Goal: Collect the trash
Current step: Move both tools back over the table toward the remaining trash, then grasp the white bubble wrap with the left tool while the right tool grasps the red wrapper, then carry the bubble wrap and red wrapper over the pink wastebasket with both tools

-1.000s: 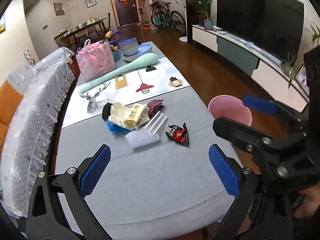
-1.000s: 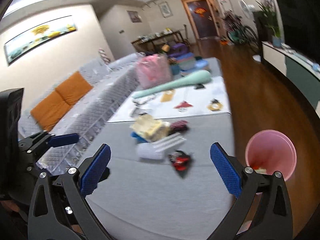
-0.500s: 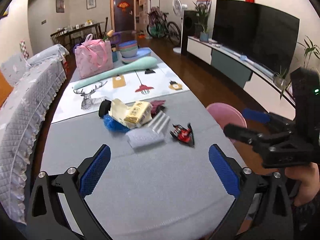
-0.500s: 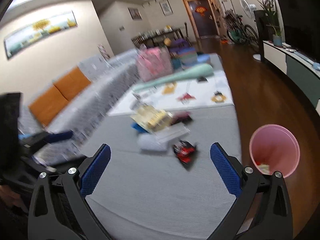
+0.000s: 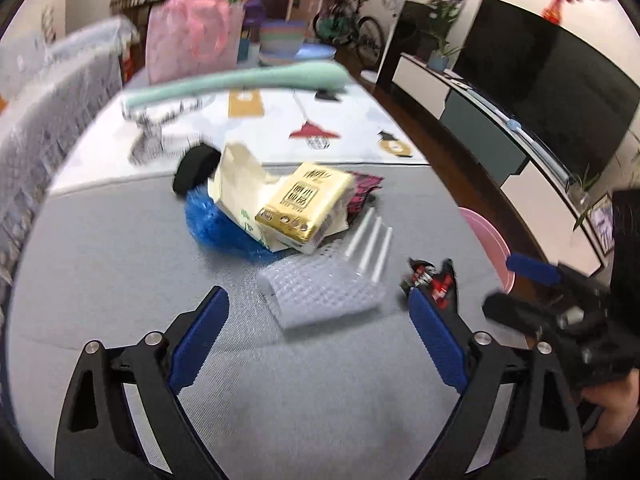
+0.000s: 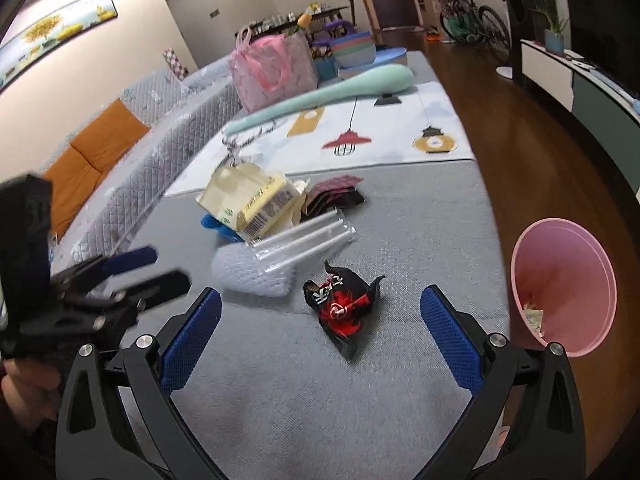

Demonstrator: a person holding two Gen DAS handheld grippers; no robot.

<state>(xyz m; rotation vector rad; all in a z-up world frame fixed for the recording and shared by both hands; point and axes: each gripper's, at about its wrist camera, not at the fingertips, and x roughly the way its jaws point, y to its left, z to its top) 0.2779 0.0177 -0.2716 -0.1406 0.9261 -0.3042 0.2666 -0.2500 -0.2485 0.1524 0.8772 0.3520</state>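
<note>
- grey table (image 6: pixel 420 216), long, with a white lantern-print cloth (image 6: pixel 360 136) on its far half
- trash pile (image 6: pixel 256 204) at the cloth's near edge: yellow packet, blue bag, dark wrappers
- white foam net (image 6: pixel 252 272) and clear tray (image 6: pixel 308 236) just nearer than the pile
- black-and-red wrapper (image 6: pixel 344 304) near the pile, apart from it
- mint pillow (image 6: pixel 332 92) and pink bag (image 6: pixel 276 68) beyond the pile

Near table (image 6: pixel 280 400): I see bare grey cloth between my grippers and the trash.
Red-black wrapper (image 6: pixel 344 308): lies apart from the rest, free on every side.
Bubble wrap (image 5: pixel 320 292): touches the clear tubes (image 5: pixel 372 244) behind.
Trash heap (image 5: pixel 288 208): blocks the way straight ahead.
Pink bin (image 6: pixel 564 284): mouth unobstructed, off the table's right edge.
</note>
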